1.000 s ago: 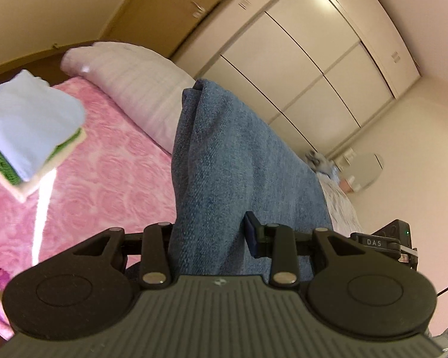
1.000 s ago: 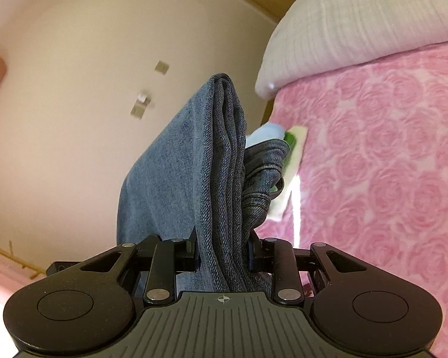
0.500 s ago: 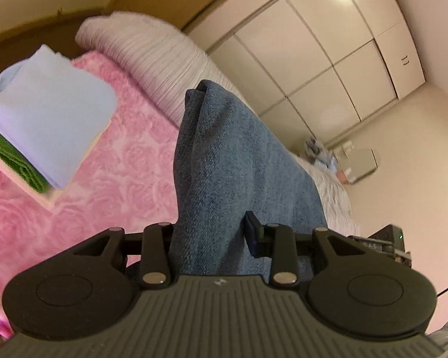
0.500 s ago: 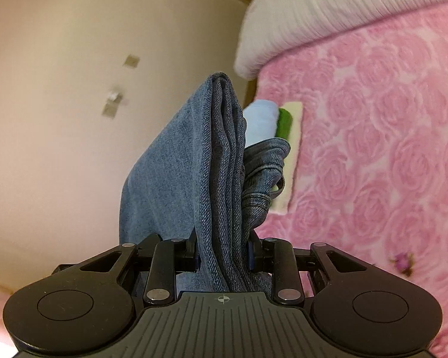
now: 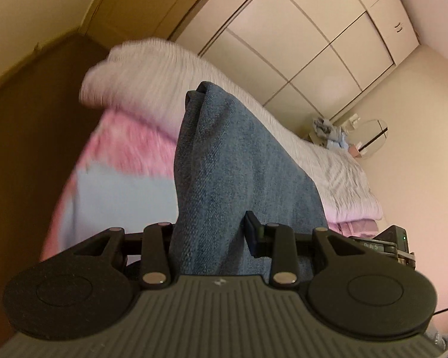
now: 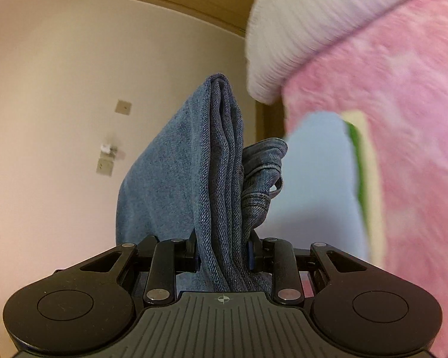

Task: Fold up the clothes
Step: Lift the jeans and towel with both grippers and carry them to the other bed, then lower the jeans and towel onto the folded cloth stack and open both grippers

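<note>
your left gripper point(image 5: 212, 238) | fingers pinching folded jeans point(image 5: 239, 179) | right gripper point(image 6: 224, 256) pinching too | jeans' long axis points away from you, along the fingers

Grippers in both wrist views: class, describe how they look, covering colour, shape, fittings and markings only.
The left gripper and right gripper look alike: a grey ribbed centre plate with a small crosshair mark, flanked by two round black discs. Black linkage arms with silver pivot pins lead forward to the fingers, whose pads look dark blue. No cables or sleeves are visible.
</note>
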